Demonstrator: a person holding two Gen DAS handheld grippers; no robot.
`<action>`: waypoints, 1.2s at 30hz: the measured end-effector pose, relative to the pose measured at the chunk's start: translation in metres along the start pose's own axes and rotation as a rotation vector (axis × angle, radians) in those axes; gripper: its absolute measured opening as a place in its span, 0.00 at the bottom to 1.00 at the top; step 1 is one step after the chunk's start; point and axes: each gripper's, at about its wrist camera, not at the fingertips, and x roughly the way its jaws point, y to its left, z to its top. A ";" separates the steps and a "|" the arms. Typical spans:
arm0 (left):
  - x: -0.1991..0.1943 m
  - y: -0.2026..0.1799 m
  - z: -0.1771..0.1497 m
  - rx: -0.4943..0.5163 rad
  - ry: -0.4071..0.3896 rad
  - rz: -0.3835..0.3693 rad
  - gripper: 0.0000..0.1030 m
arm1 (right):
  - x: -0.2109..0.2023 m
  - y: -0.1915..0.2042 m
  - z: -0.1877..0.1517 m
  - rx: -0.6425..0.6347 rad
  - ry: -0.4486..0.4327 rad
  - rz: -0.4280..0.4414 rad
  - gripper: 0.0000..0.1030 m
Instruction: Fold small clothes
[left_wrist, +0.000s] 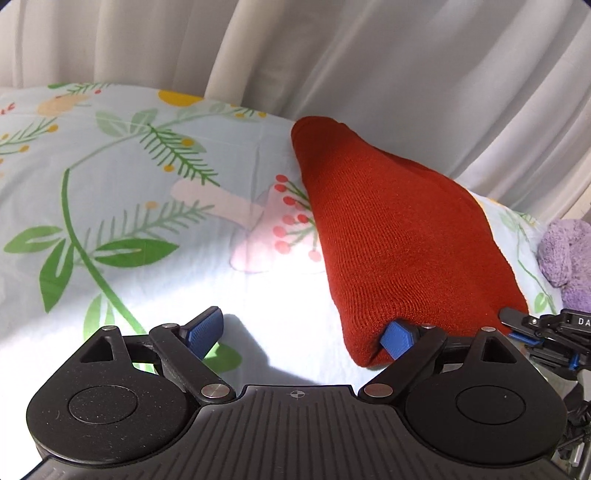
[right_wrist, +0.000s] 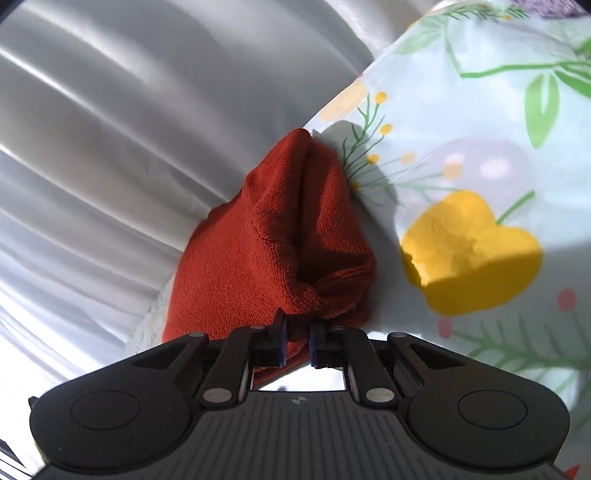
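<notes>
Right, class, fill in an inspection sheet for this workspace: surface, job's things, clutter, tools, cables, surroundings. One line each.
Surface: floral bedsheet, pale blue with green leaves and yellow flowers, sunlit in patches.
Job's things: one red knitted garment lying on the sheet near its far edge.
Clutter: a fuzzy purple item at the right edge of the left wrist view.
Tools: left tool open, one pad against the garment's near corner; right tool shut on the garment's edge.
Cables: dark cables at the right edge of the left wrist view, barely visible.
Surroundings: white curtain behind the bed.
</notes>
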 end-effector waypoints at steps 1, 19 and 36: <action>-0.001 0.001 0.001 0.000 0.008 -0.007 0.91 | 0.001 0.000 0.001 -0.014 0.010 -0.003 0.09; 0.042 0.026 0.081 -0.228 0.094 -0.437 0.97 | 0.037 -0.031 0.098 0.054 0.106 0.171 0.67; 0.103 0.014 0.091 -0.333 0.195 -0.463 0.83 | 0.108 -0.007 0.120 -0.005 0.277 0.218 0.45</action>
